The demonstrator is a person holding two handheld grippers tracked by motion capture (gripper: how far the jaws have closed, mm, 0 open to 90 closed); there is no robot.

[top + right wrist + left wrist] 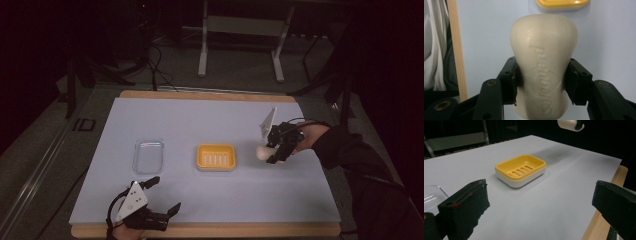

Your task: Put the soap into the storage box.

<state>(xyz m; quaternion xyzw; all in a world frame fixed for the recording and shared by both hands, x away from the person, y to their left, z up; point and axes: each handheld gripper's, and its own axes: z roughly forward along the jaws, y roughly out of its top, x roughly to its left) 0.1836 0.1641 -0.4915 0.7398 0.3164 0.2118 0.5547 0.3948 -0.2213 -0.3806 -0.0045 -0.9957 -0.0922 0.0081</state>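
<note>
High view: soap dish (216,157) holds nothing — right gripper (274,150) jaws clamp soap bar (263,151), left gripper (162,196) jaws wide.

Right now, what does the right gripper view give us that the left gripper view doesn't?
Right gripper view: the embossed lettering on the cream soap bar, and the black pads clamped against its two sides; the table's wooden edge at the left.

Left gripper view: the whole yellow soap dish with its slotted floor, a clear plastic lid at the left edge, and its own jaws standing wide apart with nothing between.

Both: the soap bar, the dish and the pale blue mat.
</note>
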